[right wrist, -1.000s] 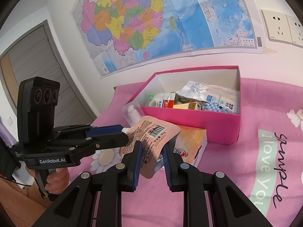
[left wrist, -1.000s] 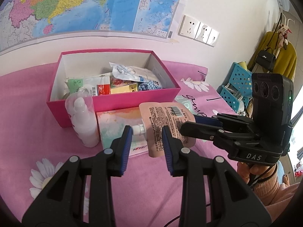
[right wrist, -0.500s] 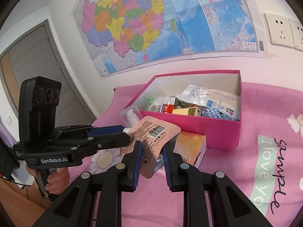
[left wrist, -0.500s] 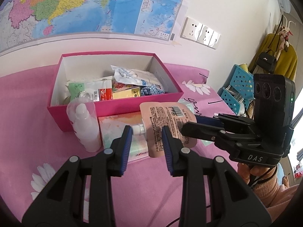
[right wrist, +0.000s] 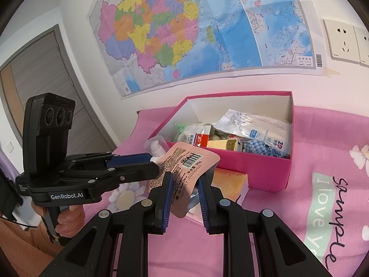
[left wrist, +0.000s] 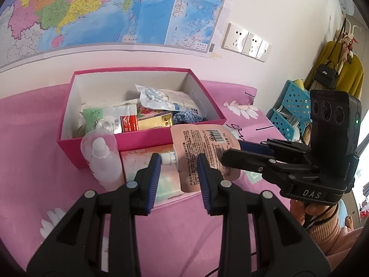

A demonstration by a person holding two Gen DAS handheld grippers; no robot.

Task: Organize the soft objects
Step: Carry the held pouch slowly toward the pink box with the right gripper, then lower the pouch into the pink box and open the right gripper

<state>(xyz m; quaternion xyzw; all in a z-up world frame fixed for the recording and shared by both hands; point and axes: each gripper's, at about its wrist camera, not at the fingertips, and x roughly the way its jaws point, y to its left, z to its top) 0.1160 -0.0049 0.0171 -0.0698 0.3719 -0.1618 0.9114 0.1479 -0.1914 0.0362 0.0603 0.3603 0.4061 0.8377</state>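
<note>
Hanging above the pink flowered cloth [right wrist: 265, 242], a peach-coloured flat spout pouch with a barcode and a white screw cap [left wrist: 203, 147] sits just in front of the near wall of the open magenta cardboard box [left wrist: 147, 138]. In the right wrist view the right gripper [right wrist: 184, 184] has its blue-padded fingers [right wrist: 167, 191] narrowed on the lower corner of the pouch [right wrist: 186, 168], which passes between them; contact is seen on the left pad, and whether the right pad touches cannot be told. In the left wrist view the left gripper [left wrist: 177, 168] stands moderately open and holds nothing; the pouch's white cap [left wrist: 168, 158] lies between its fingertips, apart from the pads. From the right wrist view the left gripper [right wrist: 147, 161] reaches in from the left, its tips at the pouch's left edge beside the cap.

Below the pouch lies a flat pastel-printed rectangular pack [left wrist: 161, 180], touching the box's near wall. A clear plastic bottle with a white inner nozzle [left wrist: 101, 161] stands to the left of the pack, against the same wall. Inside the box are a plastic bag of cotton swabs [left wrist: 161, 97], a gold packet [left wrist: 156, 121] and a blue checked cloth [left wrist: 184, 117].
</note>
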